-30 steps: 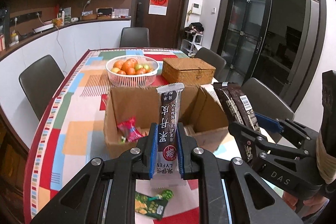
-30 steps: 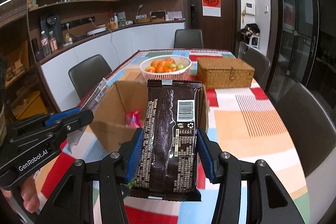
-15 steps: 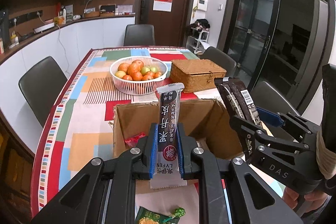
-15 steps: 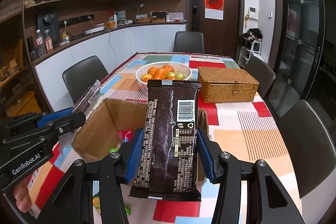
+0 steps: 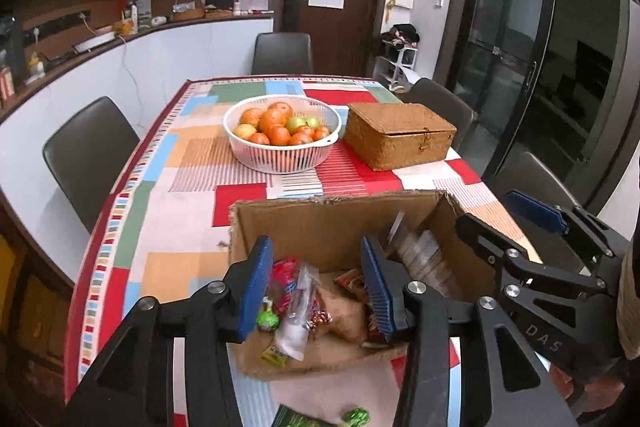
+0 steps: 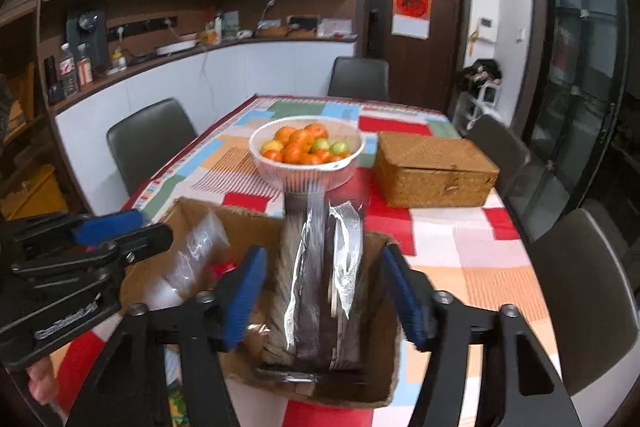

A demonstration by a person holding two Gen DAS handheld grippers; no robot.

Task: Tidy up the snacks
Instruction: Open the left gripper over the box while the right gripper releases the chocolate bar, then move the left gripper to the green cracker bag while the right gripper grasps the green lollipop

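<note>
An open cardboard box (image 5: 320,223) sits on the colourful tablecloth (image 5: 168,195) and holds several snack packets. My left gripper (image 5: 316,287) is open and empty above the box's near-left side, over the long packet (image 5: 298,311) lying among the snacks. My right gripper (image 6: 324,291) is open above the box (image 6: 384,347); the dark brown packet (image 6: 320,287) is blurred between its jaws, dropping upright into the box. It shows at the box's right side in the left wrist view (image 5: 420,259).
A white basket of oranges (image 5: 282,135) and a wicker box (image 5: 400,135) stand beyond the cardboard box. A green snack packet (image 5: 320,417) lies on the table in front of the box. Chairs surround the table.
Both grippers moved forward over the box and opened. The long packet left my left gripper and lies in the box. The brown packet left my right gripper and is falling in.
</note>
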